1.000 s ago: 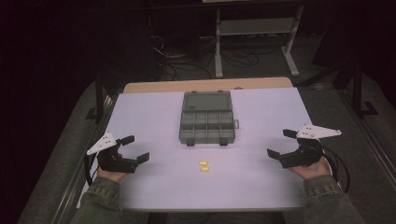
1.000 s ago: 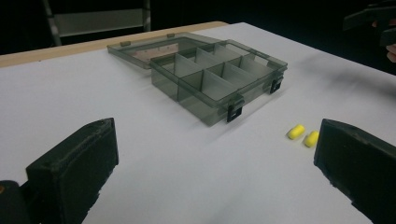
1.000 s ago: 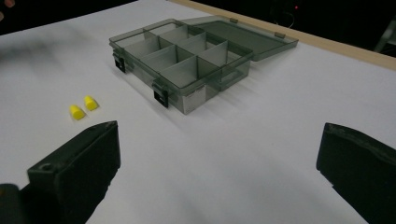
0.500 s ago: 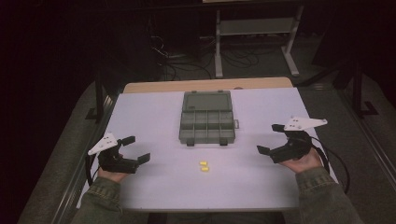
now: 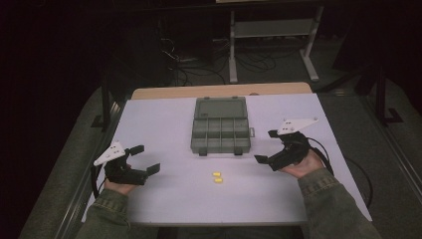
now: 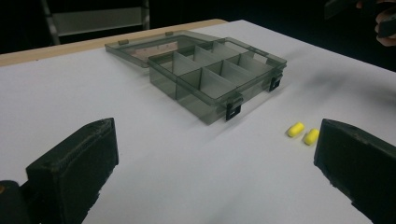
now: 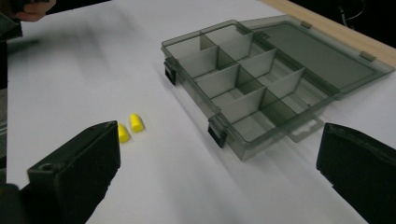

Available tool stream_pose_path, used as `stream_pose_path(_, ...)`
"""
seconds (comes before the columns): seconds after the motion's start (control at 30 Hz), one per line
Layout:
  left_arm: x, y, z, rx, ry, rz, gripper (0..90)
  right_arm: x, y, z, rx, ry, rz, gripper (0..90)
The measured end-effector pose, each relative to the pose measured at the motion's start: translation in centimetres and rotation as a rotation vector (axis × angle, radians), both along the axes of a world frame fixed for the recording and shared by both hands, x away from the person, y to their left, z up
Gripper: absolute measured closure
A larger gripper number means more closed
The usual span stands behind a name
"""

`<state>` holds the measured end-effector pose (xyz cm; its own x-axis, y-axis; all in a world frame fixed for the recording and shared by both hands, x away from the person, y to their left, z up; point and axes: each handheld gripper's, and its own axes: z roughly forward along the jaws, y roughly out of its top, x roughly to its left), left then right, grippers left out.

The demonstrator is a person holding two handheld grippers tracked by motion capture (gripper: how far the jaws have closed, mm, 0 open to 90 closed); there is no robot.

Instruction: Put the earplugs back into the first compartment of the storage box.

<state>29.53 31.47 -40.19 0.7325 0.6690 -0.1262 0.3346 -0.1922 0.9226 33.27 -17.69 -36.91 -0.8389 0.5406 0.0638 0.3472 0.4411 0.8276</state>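
— Since those two yellow plugs (image 5: 217, 177) look like soft foam, how do you mean to take one?

— As I judge it from my console, they are very light and squashy, so a gentle squeeze across the middle of the short barrel should do; pinch hard and one could spring away, or roll on the smooth table (image 5: 164, 124). They lie side by side, almost touching, between my two tongs and nearer to me than the box. From the left gripper view they sit just inside its right jaw; from the right gripper view one plug is partly hidden behind its left jaw.

— And the tongs themselves?

— Both are spread wide with nothing between the jaws. My left tongs (image 5: 142, 159) are held low over the table in the hand, jaws aimed forward and inward toward the plugs. My right tongs (image 5: 269, 146) are angled inward too, with the wrist turned so the jaws face the plugs and the box's front corner.

— Beyond the plugs?

— Farther off from both tongs stands the grey compartment box (image 5: 220, 134), its lid laid open flat on the far side, every cell I can see empty. It looks like stiff, thin plastic and fairly light, so a nudge might slide it.
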Motion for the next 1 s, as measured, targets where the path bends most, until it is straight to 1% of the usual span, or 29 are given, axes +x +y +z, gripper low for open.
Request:
stream_pose_path(0.07, 0.0, 0.0, 0.0, 0.0, 0.0, 0.0, 0.0, 0.2, 0.8, 0.1, -0.015, 0.005, 0.02, 0.0)
stream_pose_path(0.17, 0.0, 0.0, 0.0, 0.0, 0.0, -0.001, 0.0, 0.5, 1.8, 0.1, -0.024, 0.013, 0.048, 0.0)
stream_pose_path(0.33, 0.0, 0.0, 0.0, 0.001, -0.001, -0.004, 0.0, 0.8, 3.2, 0.0, -0.044, 0.023, 0.083, 0.0)
stream_pose_path(0.43, 0.1, 0.0, 0.0, 0.001, -0.002, -0.006, 0.0, 1.1, 4.1, -0.3, -0.057, 0.032, 0.104, 0.0)
stream_pose_path(0.5, 0.1, 0.0, 0.0, 0.0, -0.001, -0.007, 0.0, 1.4, 5.1, -0.6, -0.069, 0.044, 0.127, 0.0)
stream_pose_path(0.57, 0.1, 0.0, 0.0, -0.001, -0.001, -0.008, 0.0, 1.4, 5.4, -0.6, -0.072, 0.047, 0.133, 0.0)
stream_pose_path(0.83, 0.0, -0.1, 0.0, -0.001, -0.001, -0.009, 0.0, 2.0, 8.1, -1.6, -0.11, 0.069, 0.199, 0.0)
stream_pose_path(1.0, 0.1, -0.1, 0.0, -0.001, -0.001, -0.01, 0.0, 2.3, 9.3, -2.0, -0.122, 0.086, 0.224, 0.0)
